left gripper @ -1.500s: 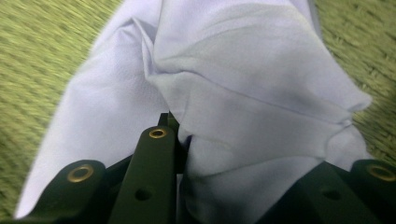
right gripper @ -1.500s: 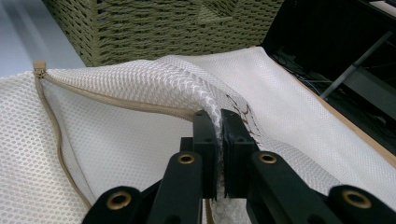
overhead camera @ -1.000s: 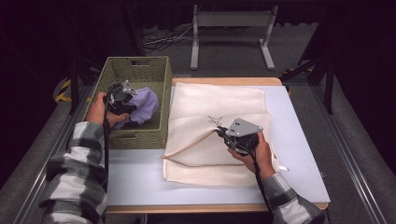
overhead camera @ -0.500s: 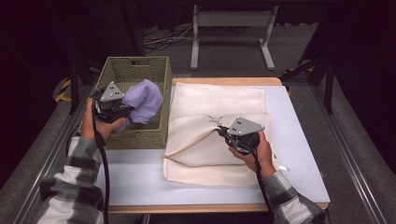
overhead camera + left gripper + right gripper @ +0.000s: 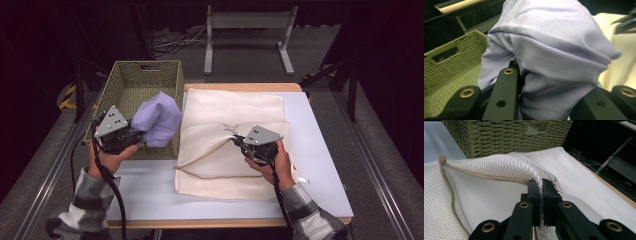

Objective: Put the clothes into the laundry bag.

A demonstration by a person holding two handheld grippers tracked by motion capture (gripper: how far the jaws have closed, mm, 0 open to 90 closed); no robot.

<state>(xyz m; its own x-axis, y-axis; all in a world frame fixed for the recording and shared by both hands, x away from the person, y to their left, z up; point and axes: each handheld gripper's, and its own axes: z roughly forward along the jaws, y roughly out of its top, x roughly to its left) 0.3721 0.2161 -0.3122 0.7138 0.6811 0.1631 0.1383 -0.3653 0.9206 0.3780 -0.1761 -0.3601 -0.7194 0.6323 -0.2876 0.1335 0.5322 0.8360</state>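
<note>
High view, progress: judged partway; the lilac garment (image 5: 156, 120) was lifted above the near right corner of the wicker basket (image 5: 131, 80), not yet in the mesh laundry bag (image 5: 235, 107), whose open edge was raised.
High view, left gripper (image 5: 134, 137): jaws closed on the garment's lower folds, held over the basket's near rim, just beside the bag.
High view, right gripper (image 5: 236, 141): pinched the bag's upper layer at its opening, holding the mouth up off the table (image 5: 325, 165).
High view, remaining: by judgement, carrying the garment into the opening and closing the zip.
High view, count: one basket, one garment, one bag, two grippers; the visible basket floor showed no other item.

Left gripper view, jaws: set narrow with lilac cloth (image 5: 554, 50) bunched between them; the fingertips were buried in the folds.
Left gripper view, surroundings: basket wall and floor at left, cream mesh at far right.

Right gripper view, jaws: clamped tight on a fold of white mesh (image 5: 499, 162) beside the tan zip (image 5: 449, 185).
Right gripper view, opening: the zip ran open, with its end stop at left; the basket stood behind.
</note>
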